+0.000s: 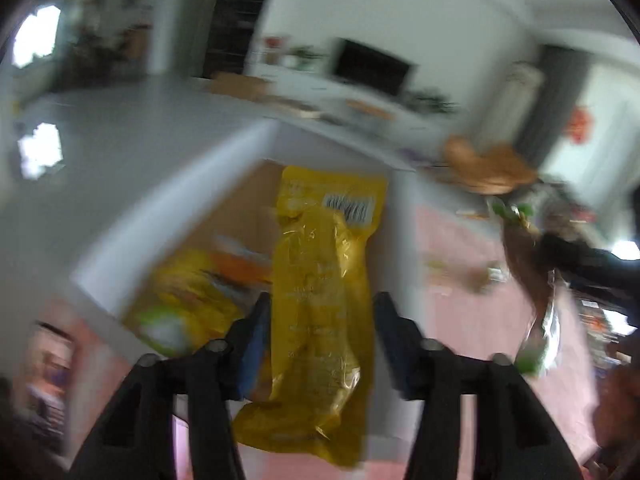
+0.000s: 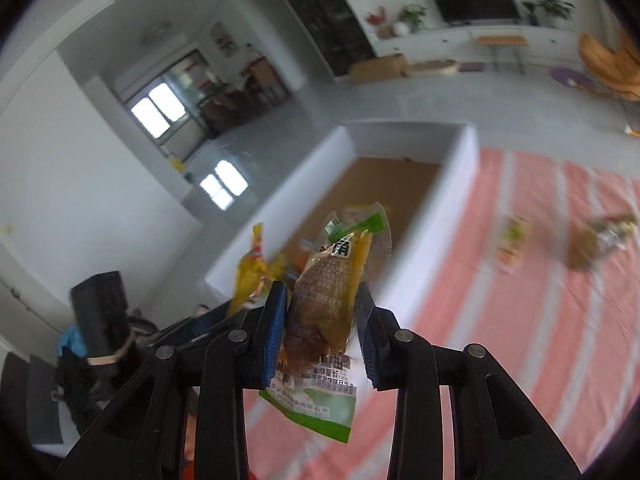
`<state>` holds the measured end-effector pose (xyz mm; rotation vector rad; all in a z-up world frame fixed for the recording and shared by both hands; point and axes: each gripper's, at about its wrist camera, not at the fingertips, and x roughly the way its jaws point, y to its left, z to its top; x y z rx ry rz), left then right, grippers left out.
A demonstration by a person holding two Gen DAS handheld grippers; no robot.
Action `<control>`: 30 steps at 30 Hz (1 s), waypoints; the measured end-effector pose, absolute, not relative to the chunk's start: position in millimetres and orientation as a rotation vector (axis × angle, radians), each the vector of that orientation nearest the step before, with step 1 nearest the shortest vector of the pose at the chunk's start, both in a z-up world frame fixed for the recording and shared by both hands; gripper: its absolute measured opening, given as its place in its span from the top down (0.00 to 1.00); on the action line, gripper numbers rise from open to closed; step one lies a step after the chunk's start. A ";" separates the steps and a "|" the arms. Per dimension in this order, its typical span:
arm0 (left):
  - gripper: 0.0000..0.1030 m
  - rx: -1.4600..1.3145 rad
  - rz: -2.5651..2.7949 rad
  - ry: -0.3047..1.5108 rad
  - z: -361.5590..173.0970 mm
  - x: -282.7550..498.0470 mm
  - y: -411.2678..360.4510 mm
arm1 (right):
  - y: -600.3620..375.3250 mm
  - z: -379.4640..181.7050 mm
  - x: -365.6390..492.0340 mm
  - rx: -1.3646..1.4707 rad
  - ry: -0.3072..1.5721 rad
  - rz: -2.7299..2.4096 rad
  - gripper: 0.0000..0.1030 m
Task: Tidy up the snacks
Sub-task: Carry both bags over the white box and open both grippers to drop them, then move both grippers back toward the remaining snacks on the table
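In the left wrist view the left gripper [image 1: 320, 332] has a yellow packet [image 1: 320, 300] lying between its jaws at centre frame. The right pad stands clear of the film, so whether it is truly clamped I cannot tell. The packet hangs over the white box [image 1: 168, 216], which fills the middle left and already has other packets in it.

In the right wrist view the right gripper [image 2: 320, 316] is closed on a brown-and-green packet [image 2: 328, 304], lower centre, short of the box [image 2: 460, 184].

Both look light, soft and slick — likely to slip or crumple. Pinch the filled middle, not the thin sealed edge.
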<state>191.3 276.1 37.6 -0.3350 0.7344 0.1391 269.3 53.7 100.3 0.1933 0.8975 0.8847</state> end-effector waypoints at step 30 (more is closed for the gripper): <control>0.00 0.063 -0.110 0.981 -126.2 235.7 -38.8 | -273.0 -108.2 210.2 -0.046 0.925 0.151 0.08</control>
